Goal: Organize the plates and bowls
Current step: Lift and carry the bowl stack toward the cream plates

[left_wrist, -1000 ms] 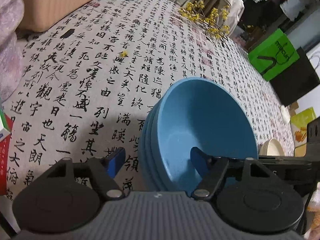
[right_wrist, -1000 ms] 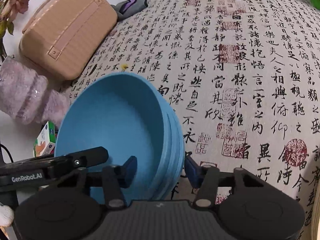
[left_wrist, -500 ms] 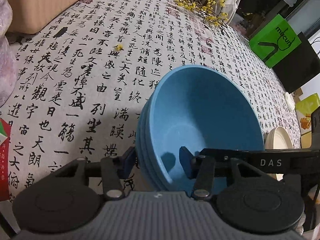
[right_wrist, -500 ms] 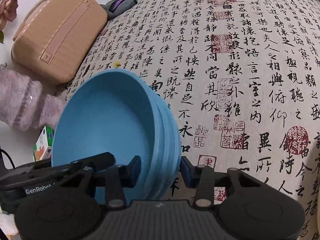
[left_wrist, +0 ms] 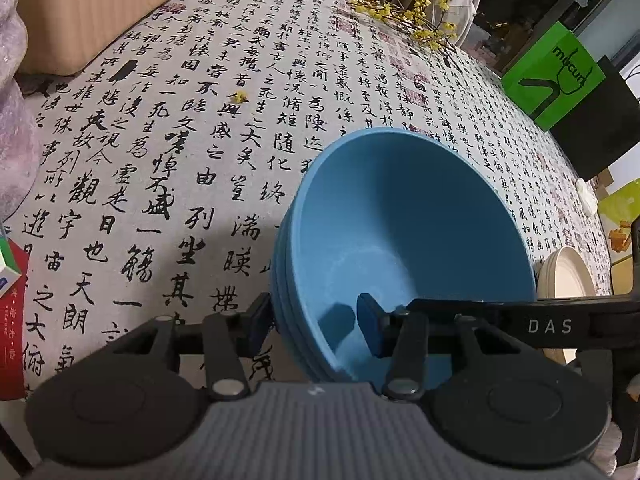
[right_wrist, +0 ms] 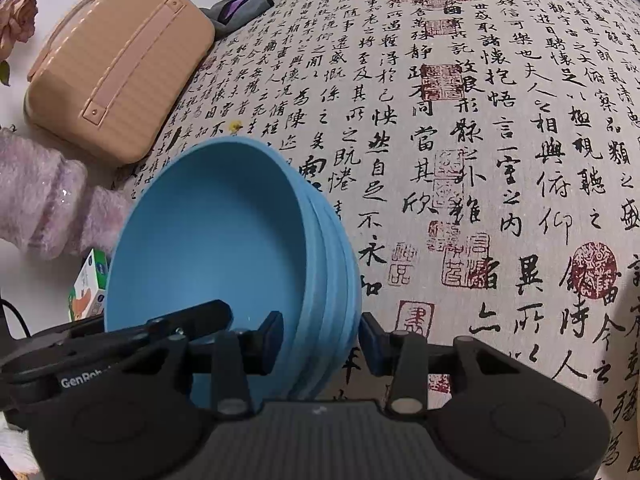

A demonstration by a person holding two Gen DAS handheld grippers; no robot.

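Both sets of jaws have been closing in on the stack of blue bowls [left_wrist: 404,240] over this last second, and the stack is looking tipped up a little more toward the cameras than it was. Now the left gripper [left_wrist: 314,324] is pinching the stack's rim on its side, one pad outside, one inside the top bowl, and the right gripper [right_wrist: 320,340] is clamping the opposite rim the same way. The stack is sitting at the near edge of the calligraphy tablecloth [left_wrist: 180,168], with cream plates [left_wrist: 568,276] just beside it toward the right edge. What I'm worrying about is the nesting: the bowls are only sitting loosely inside one another, so if the two hands are lifting unevenly, the lower bowls could be slipping out and dropping. Any further tilt, I'd judge, is making that likelier.
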